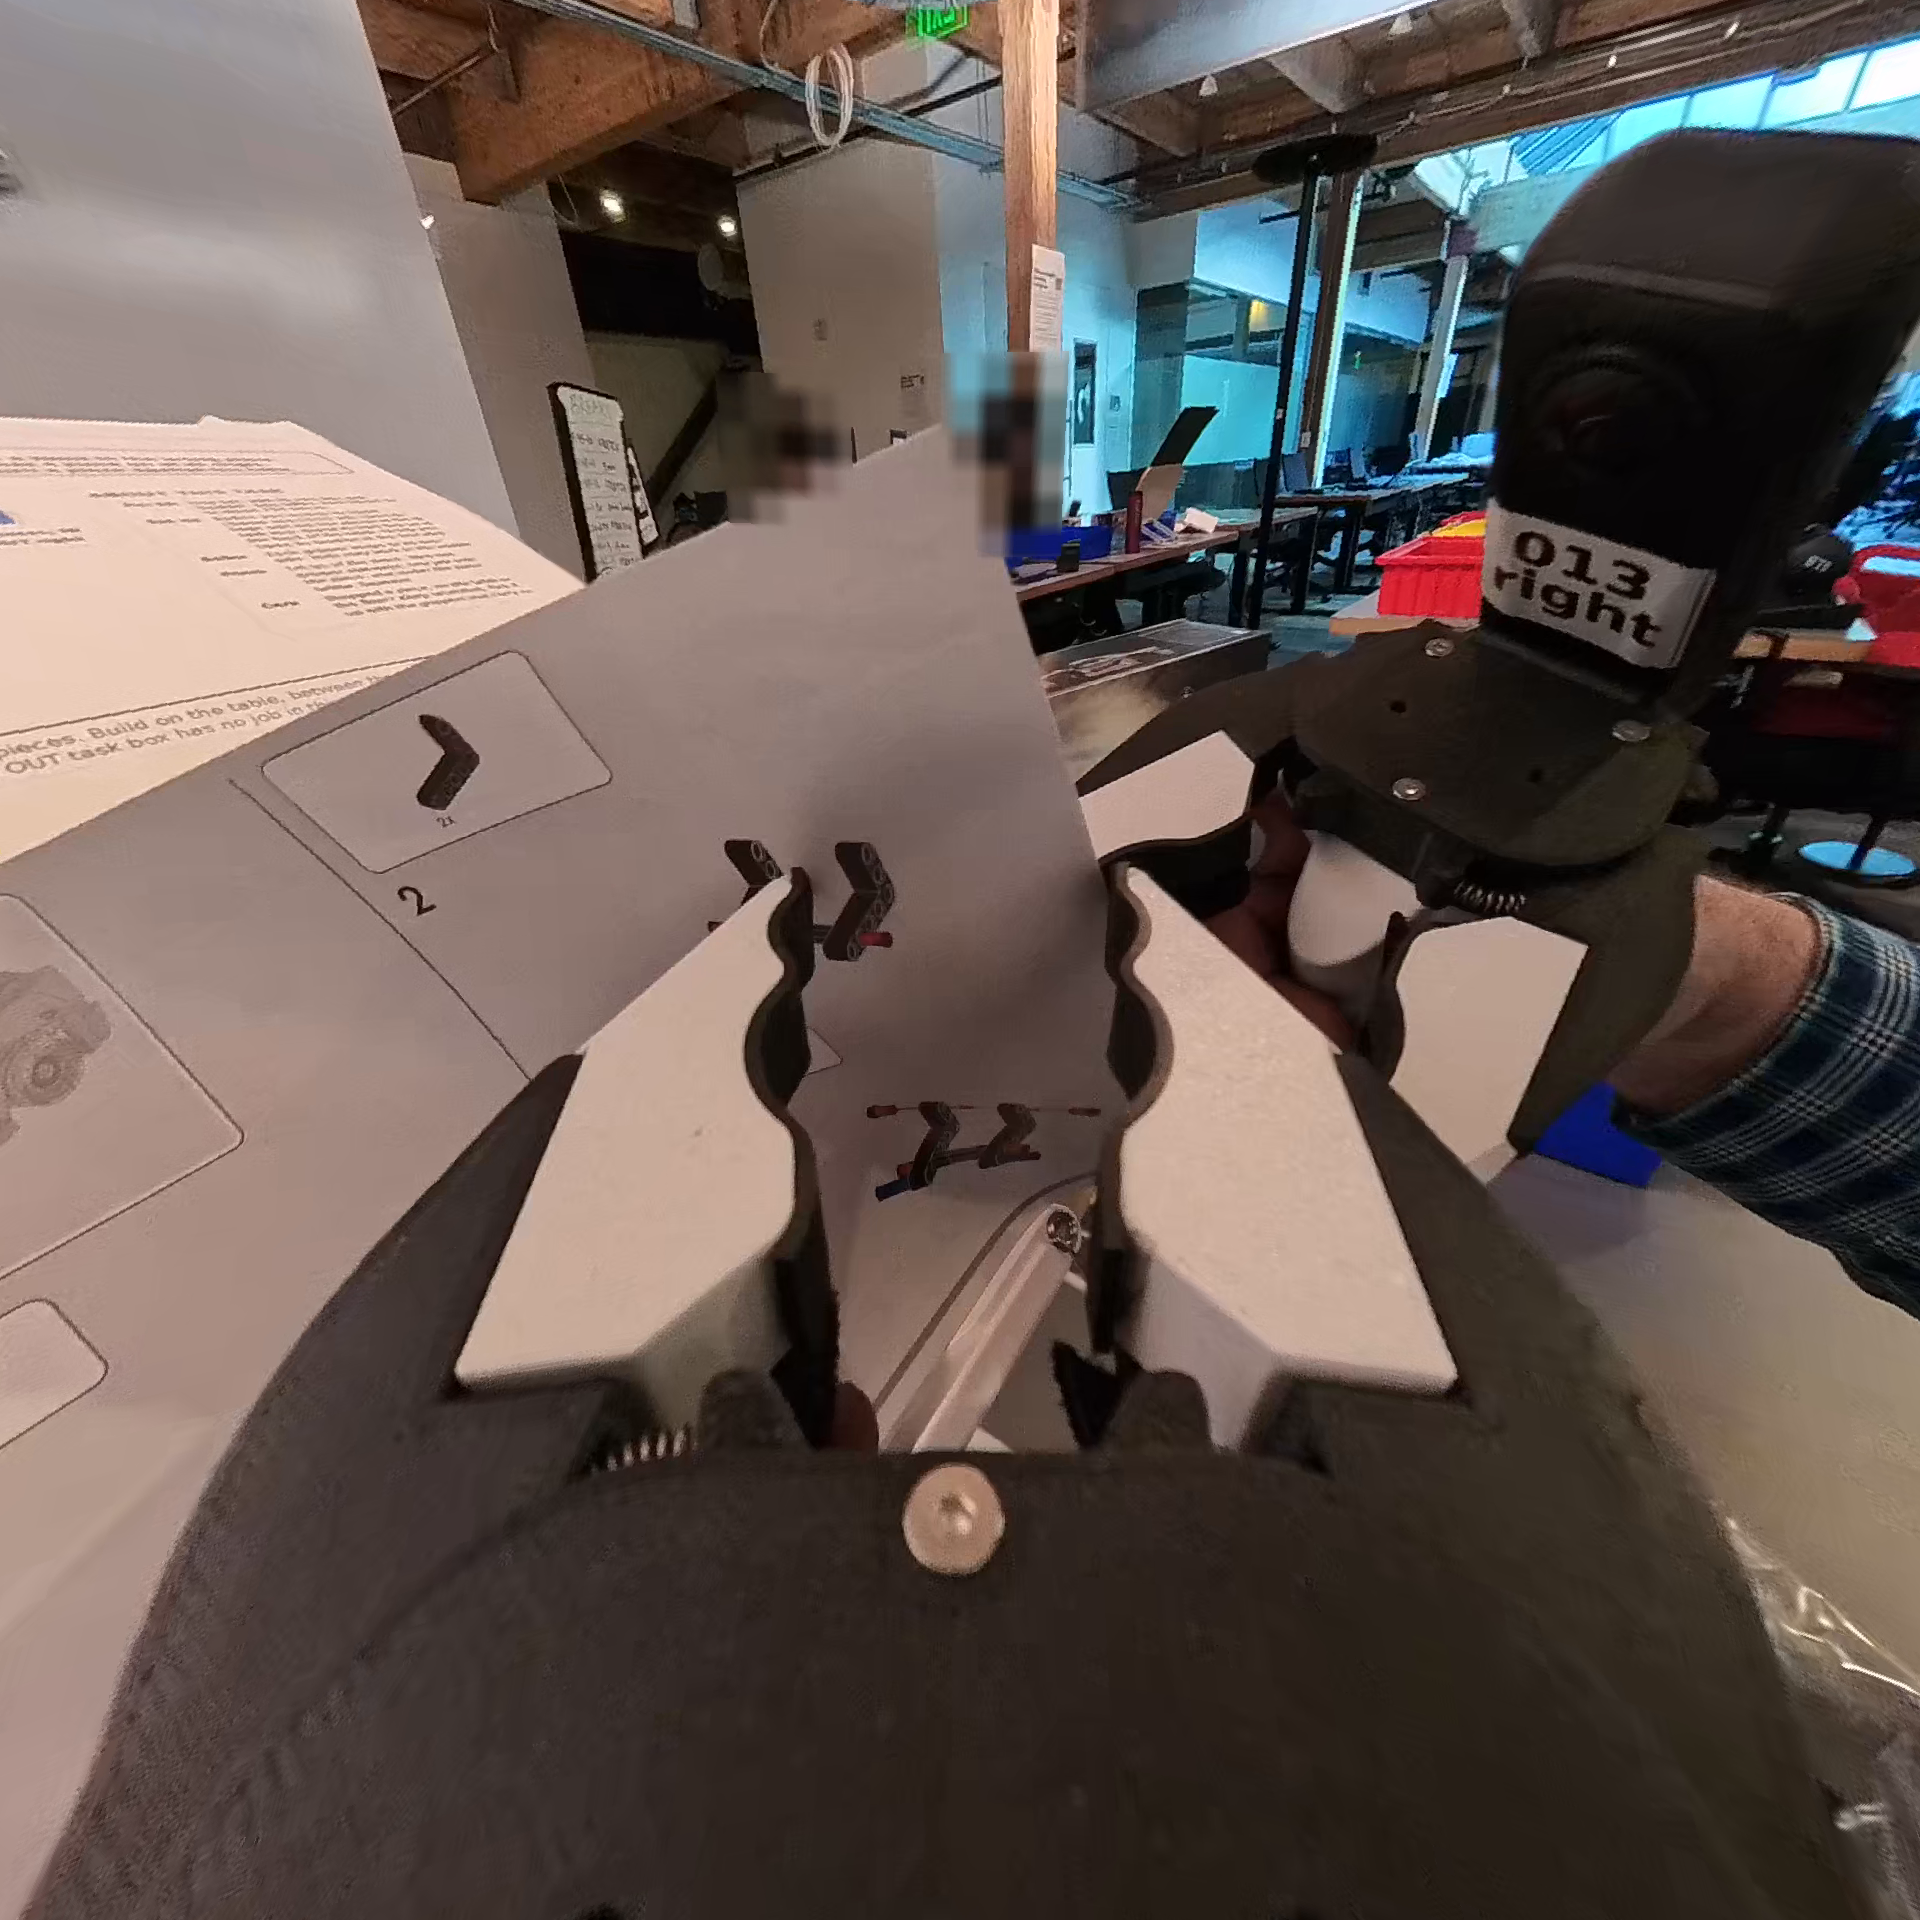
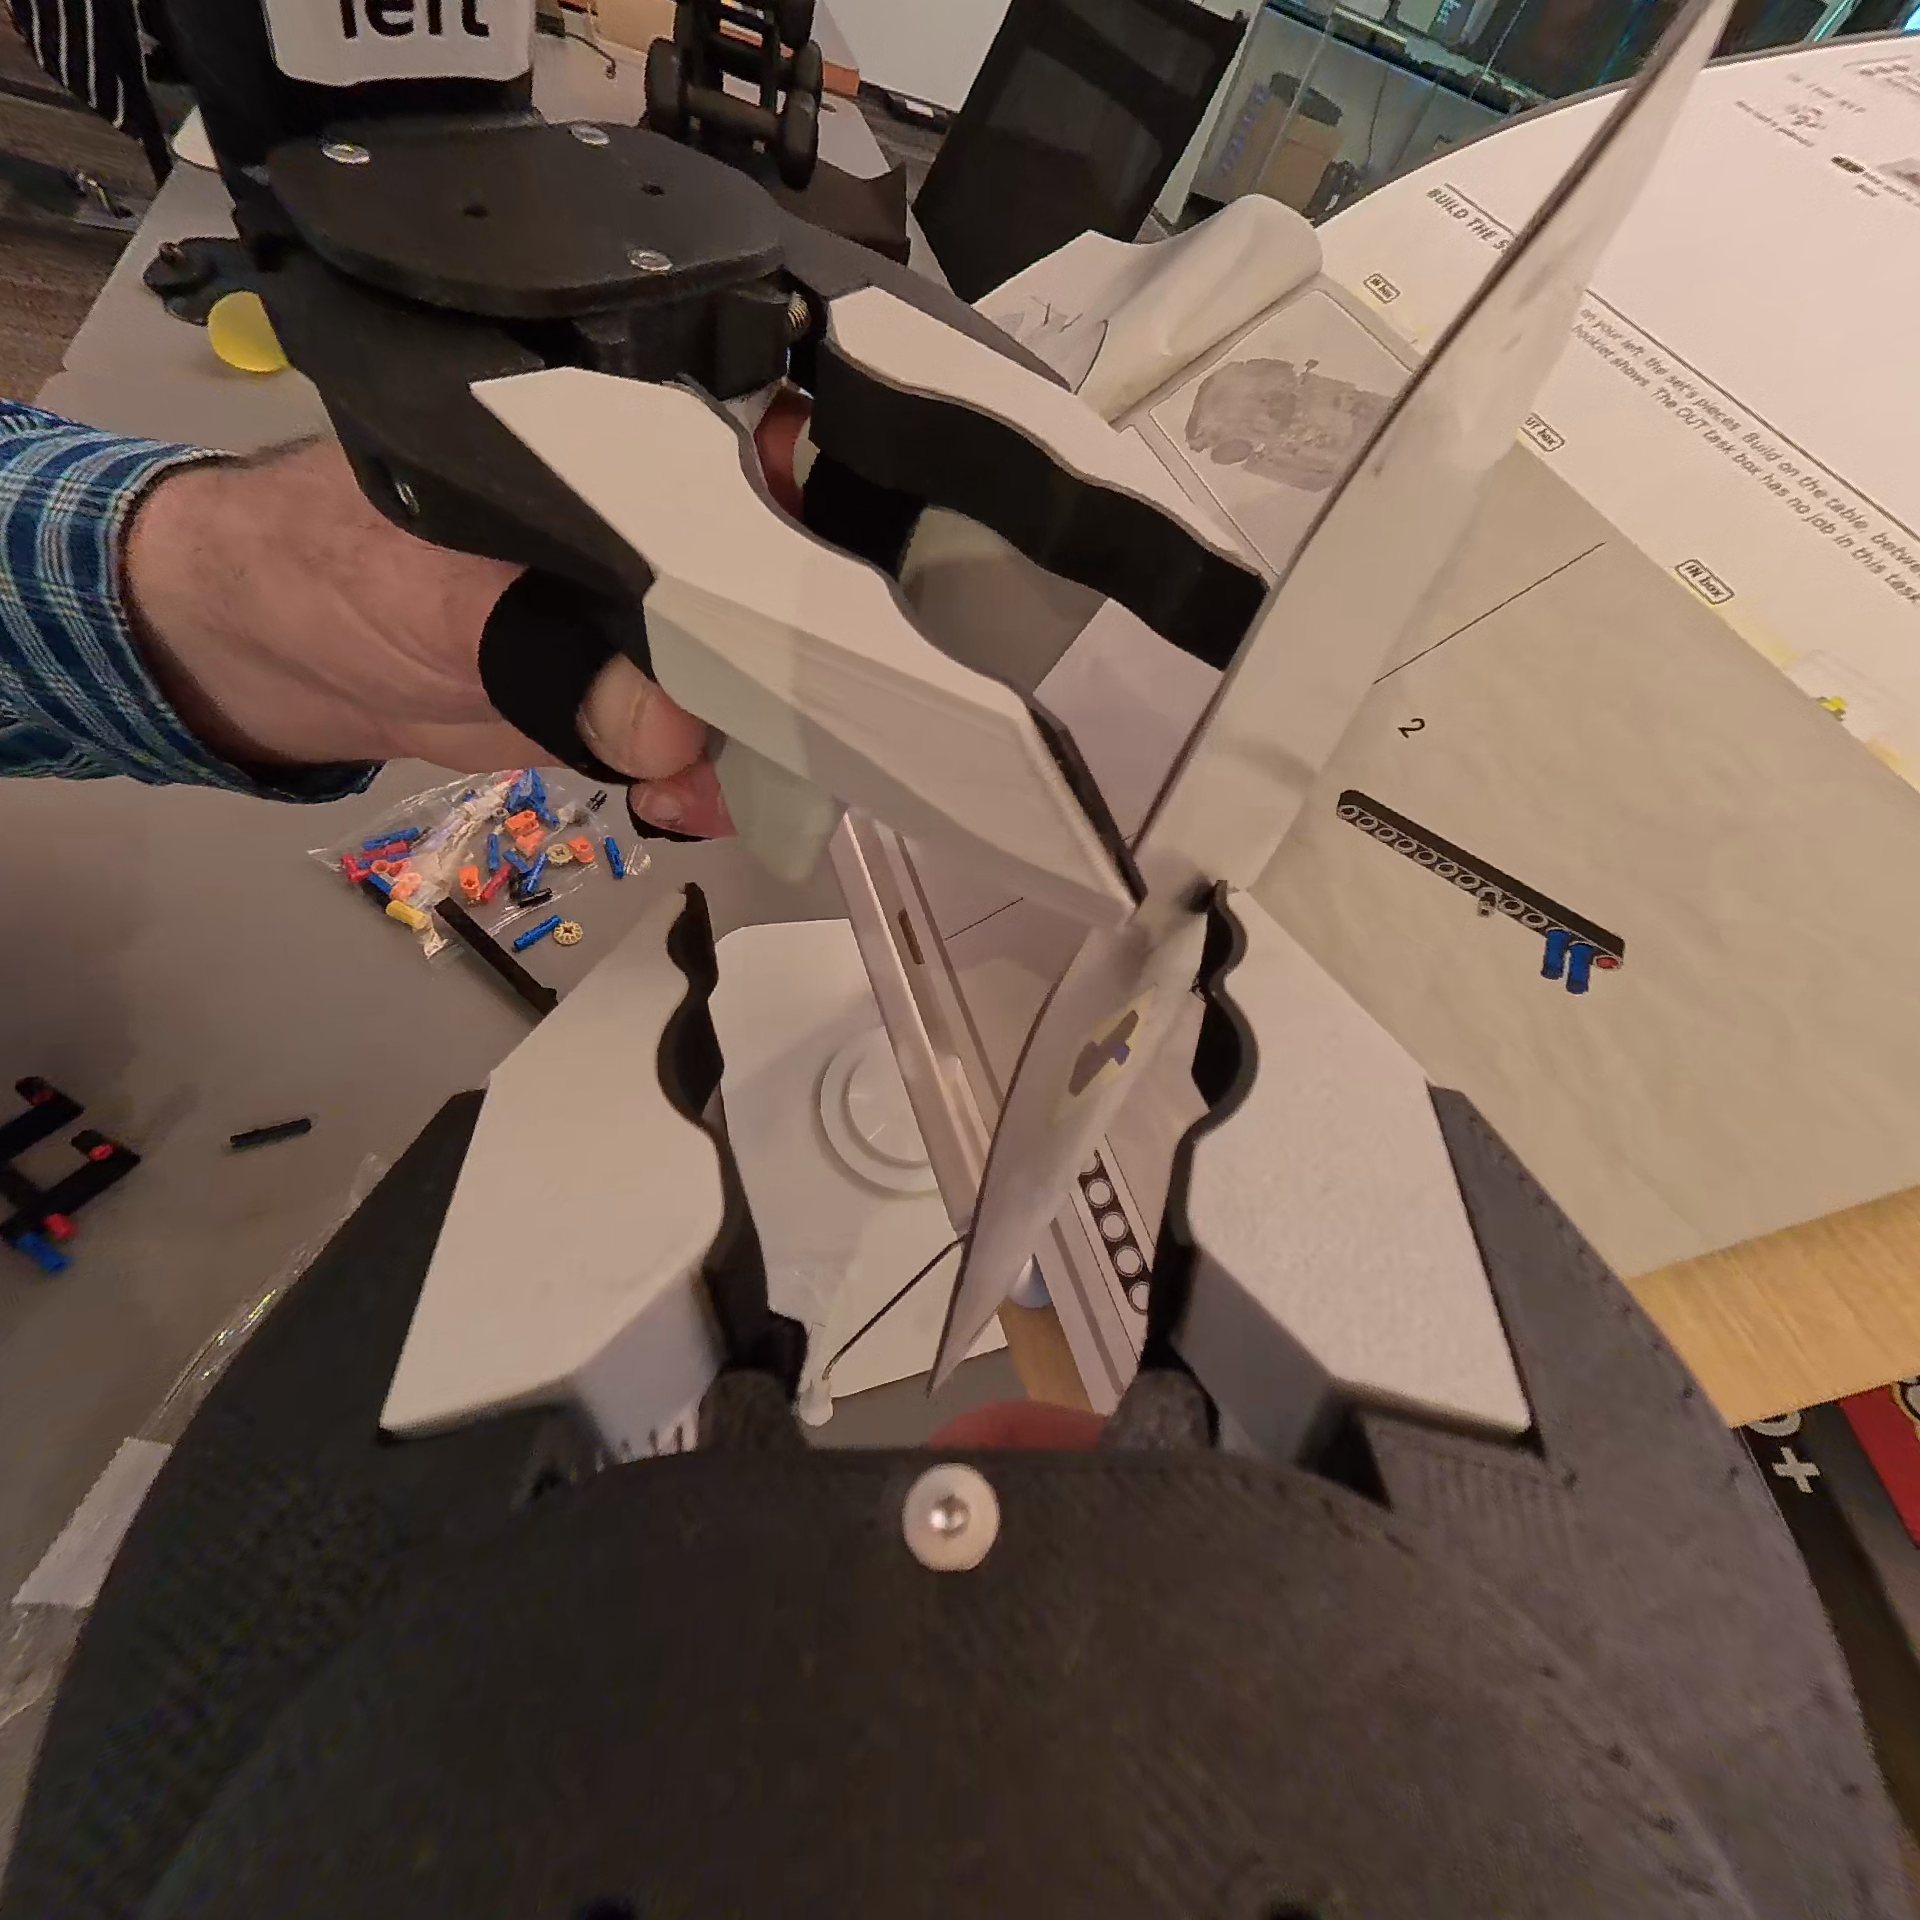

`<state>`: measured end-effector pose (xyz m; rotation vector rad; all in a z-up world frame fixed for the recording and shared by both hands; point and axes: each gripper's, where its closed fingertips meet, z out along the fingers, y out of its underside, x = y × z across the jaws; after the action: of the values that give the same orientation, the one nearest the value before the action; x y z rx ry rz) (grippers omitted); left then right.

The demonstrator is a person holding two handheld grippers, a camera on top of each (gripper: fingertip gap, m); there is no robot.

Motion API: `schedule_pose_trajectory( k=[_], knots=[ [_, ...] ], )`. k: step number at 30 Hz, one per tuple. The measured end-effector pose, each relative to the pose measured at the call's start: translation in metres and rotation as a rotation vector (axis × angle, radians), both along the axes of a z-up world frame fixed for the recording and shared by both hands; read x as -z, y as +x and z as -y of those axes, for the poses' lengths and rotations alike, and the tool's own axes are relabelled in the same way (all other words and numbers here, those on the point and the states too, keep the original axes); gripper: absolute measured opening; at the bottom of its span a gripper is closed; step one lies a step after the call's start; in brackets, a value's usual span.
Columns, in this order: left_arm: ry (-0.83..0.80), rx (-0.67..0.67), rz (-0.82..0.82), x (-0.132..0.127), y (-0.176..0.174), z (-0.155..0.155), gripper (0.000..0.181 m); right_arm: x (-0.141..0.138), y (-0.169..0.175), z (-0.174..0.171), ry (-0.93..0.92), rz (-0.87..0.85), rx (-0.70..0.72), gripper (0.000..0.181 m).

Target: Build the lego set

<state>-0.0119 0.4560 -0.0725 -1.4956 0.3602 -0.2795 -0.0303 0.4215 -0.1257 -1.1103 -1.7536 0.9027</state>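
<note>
The lego instruction booklet (image 2: pixel 1558 1039) leans on a white stand (image 2: pixel 914 997). One page (image 1: pixel 883 644) is lifted and stands on edge; it also shows in the right wrist view (image 2: pixel 1455 468). My left gripper (image 1: pixel 961 883) is open, both fingertips against that page. My right gripper (image 2: pixel 951 904) is open, with the page's lower edge between its fingers, close to the right finger (image 2: pixel 1216 987). A part-built black lego assembly (image 2: pixel 57 1164) with red and blue pins lies on the table at far left.
An open clear bag of small coloured lego pieces (image 2: pixel 488 852) lies on the table, with a black beam (image 2: pixel 499 956) and a loose black pin (image 2: pixel 270 1132) nearby. A printed sheet (image 2: pixel 1714 364) stands behind the booklet. A yellow ball (image 2: pixel 244 332) sits farther back. Some 6 centimetres of space lies between my two pairs of fingers. My right gripper is the nearer one to the part-built black lego assembly (image 2: pixel 57 1164): about 30 centimetres, against 40 centimetres.
</note>
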Motion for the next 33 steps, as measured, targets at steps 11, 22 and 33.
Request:
schedule_pose_trajectory(
  k=[11, 22, 33],
  knots=[
    [0.002, 0.062, 0.053, -0.0008, -0.0012, 0.0005, 0.049, -0.0005, -0.0003, -0.0009, -0.013, 0.000, -0.005, 0.092],
    [0.001, 0.103, 0.064, 0.0001, -0.0010, 0.0015, 0.040, -0.0002, -0.0007, -0.0019, -0.026, 0.001, -0.012, 0.093],
    [-0.001, 0.167, 0.125, 0.0011, -0.0004, 0.0043, 0.028, -0.0020, 0.0005, -0.0062, -0.065, -0.015, -0.017, 0.091]
  ],
)
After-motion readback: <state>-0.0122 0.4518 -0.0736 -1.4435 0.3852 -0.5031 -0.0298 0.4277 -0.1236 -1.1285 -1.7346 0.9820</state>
